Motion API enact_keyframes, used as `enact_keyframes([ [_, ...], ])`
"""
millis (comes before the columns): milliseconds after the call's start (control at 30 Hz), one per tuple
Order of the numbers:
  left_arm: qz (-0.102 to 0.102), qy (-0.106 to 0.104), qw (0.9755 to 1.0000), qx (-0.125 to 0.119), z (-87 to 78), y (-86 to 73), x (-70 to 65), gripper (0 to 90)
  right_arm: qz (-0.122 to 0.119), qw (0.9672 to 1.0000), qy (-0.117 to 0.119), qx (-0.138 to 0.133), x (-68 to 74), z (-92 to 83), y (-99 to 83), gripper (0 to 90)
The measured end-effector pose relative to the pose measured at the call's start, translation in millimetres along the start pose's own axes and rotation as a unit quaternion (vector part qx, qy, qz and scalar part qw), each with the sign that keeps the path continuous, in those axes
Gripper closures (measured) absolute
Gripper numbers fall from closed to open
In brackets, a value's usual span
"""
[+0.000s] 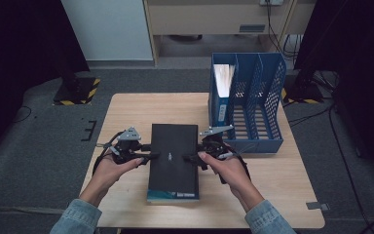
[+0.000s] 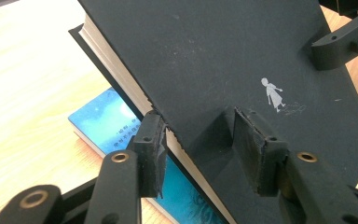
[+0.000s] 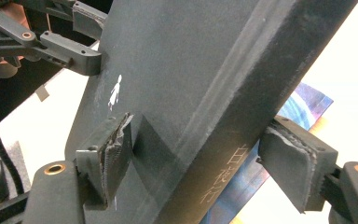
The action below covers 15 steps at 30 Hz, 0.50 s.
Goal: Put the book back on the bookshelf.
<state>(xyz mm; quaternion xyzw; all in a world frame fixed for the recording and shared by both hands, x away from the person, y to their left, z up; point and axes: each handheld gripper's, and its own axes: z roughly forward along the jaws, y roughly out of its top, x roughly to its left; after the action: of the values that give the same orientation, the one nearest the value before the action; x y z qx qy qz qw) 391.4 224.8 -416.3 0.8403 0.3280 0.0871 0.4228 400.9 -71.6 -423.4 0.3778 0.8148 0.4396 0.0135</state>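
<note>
Wooden table [image 1: 126, 112] carries a blue book [image 1: 173, 195], and on top of it lies the black book [image 1: 174, 146], long axis pointing away from me. I have my left gripper [image 1: 148, 156] clamped on its page edge, my right gripper [image 1: 189, 157] on its spine.

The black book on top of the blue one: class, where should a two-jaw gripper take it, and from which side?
Grip the black book at its long edges, from the sides. It lies flat on the blue book, and the page edge and spine offer thin rims that jaws can straddle.
</note>
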Motion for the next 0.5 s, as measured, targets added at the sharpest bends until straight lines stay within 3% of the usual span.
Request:
enact_keyframes([
  [500,0.019,0.019,0.9996,-0.007,-9.0,10.3,-1.4,61.8,-0.024,0.9995,-0.019,-0.011,6.0,-7.0,13.6,31.1],
])
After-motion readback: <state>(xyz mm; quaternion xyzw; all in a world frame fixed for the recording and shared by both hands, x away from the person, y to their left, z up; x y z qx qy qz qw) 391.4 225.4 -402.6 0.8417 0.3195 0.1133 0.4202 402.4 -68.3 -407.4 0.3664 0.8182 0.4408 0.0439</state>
